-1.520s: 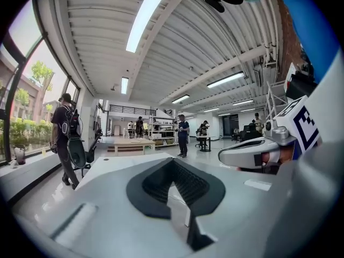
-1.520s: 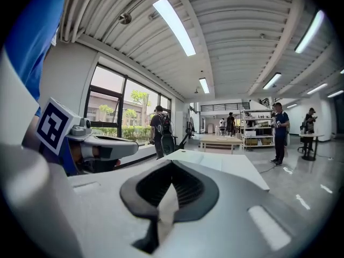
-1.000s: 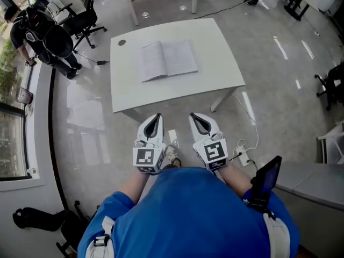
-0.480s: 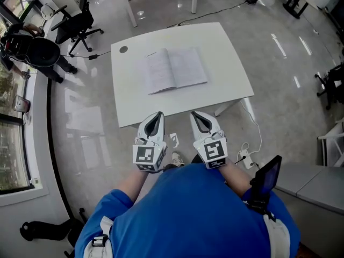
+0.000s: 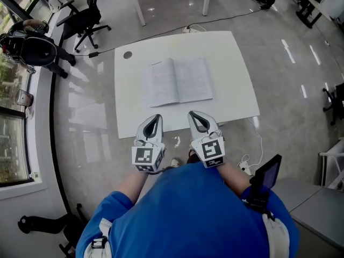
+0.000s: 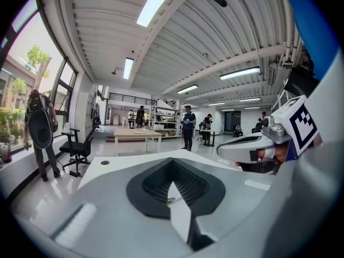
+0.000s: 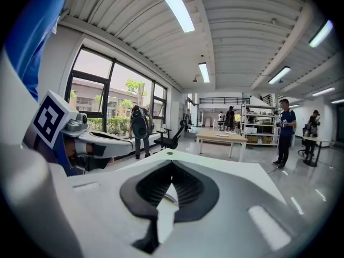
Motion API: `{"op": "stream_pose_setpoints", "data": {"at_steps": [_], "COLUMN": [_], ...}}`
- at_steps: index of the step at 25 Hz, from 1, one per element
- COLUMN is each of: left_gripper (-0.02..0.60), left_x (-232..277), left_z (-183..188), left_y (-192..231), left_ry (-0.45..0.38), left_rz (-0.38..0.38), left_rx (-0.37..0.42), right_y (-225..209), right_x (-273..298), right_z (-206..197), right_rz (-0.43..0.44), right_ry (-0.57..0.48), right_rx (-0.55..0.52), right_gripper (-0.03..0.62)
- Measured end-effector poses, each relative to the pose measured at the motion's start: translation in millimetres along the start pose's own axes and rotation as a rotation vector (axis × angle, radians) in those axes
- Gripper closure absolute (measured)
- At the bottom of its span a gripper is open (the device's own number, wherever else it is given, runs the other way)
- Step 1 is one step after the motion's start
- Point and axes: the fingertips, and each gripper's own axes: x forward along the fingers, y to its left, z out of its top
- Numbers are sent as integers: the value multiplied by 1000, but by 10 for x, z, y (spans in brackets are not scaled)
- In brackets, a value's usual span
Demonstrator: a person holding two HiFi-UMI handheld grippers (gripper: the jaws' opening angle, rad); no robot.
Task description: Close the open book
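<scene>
An open book (image 5: 179, 81) lies flat, pages up, in the middle of a white table (image 5: 236, 90). Both of my grippers hover side by side over the table's near edge, short of the book. The left gripper (image 5: 156, 117) is shut with nothing in it, and the right gripper (image 5: 194, 114) is likewise shut and empty. In the left gripper view the left gripper (image 6: 172, 163) has its black pads meeting at the tip, with the table (image 6: 115, 163) beyond. The right gripper view shows the right gripper (image 7: 171, 165) the same way; the book is hidden behind the jaws there.
A black office chair (image 5: 86, 20) and a person with a backpack (image 5: 32, 47) are at the far left by the windows. A wooden table (image 7: 220, 137) stands beyond. A cable and power strip (image 5: 244, 164) lie on the floor at the right.
Both grippers and the person have moved forward toward the table. The table and book now sit closer, and the gripper tips reach its near edge. Jaws stay shut.
</scene>
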Motion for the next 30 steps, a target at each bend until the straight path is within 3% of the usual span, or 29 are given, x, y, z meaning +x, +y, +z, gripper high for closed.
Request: {"op": "stream_pose_setpoints", "data": {"at_steps": [8, 14, 30], "left_gripper": [574, 574, 574], "left_x": [718, 967, 1231], "left_z": [24, -102, -722], "left_y": [256, 412, 829], "left_ry": [43, 103, 222], "left_rz": [92, 139, 57], "left_rx": [6, -1, -54], "right_y": [-420, -482, -305], "right_x": [675, 999, 1630], "right_z": [-17, -194, -663], "right_rz": [123, 188, 173], "right_ry": [29, 78, 248], "right_rx": [-13, -25, -56], "right_gripper": [591, 591, 591]}}
